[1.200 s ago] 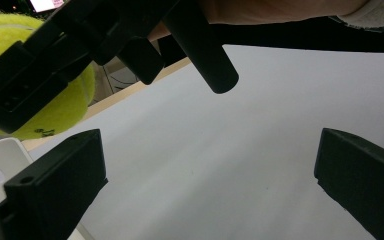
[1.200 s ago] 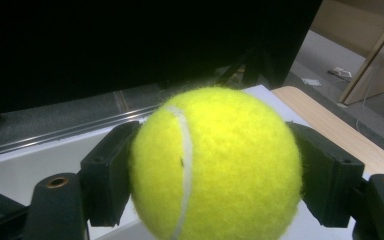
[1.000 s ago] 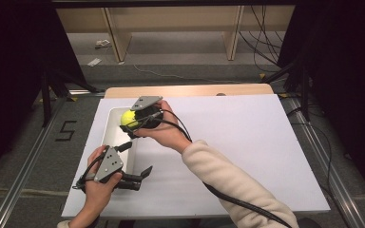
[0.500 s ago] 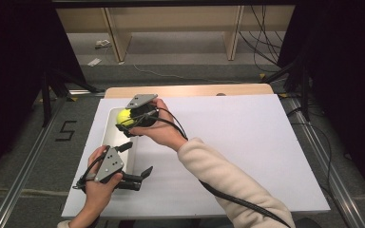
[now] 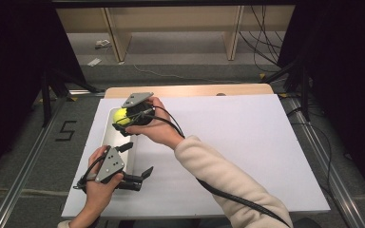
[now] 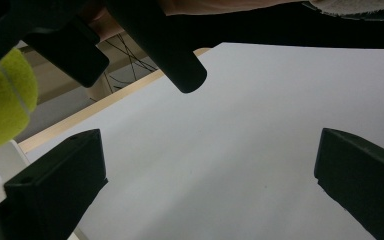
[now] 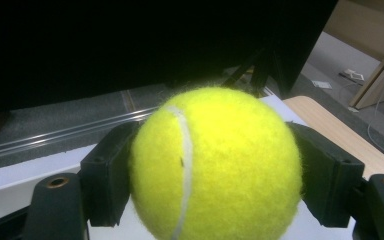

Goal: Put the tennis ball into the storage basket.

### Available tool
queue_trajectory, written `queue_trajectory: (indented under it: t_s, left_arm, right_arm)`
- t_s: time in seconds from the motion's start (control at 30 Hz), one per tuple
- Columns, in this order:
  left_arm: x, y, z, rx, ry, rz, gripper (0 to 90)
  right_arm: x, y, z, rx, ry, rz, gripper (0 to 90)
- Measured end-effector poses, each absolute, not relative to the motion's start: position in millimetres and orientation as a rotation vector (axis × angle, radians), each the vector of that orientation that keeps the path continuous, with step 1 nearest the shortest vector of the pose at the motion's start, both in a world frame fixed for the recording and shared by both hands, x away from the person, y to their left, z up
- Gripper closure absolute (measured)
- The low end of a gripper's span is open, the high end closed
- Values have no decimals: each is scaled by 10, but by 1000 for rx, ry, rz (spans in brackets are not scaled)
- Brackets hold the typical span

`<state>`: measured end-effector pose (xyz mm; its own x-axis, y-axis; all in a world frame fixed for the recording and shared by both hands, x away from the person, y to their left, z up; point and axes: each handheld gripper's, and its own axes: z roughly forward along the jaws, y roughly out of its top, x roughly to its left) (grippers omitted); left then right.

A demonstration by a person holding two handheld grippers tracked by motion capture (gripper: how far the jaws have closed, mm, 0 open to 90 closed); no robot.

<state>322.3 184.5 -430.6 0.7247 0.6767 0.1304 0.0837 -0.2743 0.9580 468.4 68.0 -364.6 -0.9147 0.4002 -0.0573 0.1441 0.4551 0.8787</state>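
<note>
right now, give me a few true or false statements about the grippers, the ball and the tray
1. The right gripper is shut on the tennis ball. True.
2. The left gripper holds a second ball. False: its jaws stand open with nothing between them.
3. The ball is held over the white tray at the table's left side. True.
4. The tennis ball is red. False: it is yellow-green with a white seam.
5. The left gripper sits nearer the person than the right one. True.
</note>
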Motion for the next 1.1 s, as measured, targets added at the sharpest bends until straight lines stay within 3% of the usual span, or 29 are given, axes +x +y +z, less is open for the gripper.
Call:
queue_trajectory:
  t_s: [1.1]
  left_arm:
    - [3216, 1832, -4306, 1787, 591, 643, 0]
  right_arm:
    - [4761, 845, -3665, 460, 2495, 1423, 263]
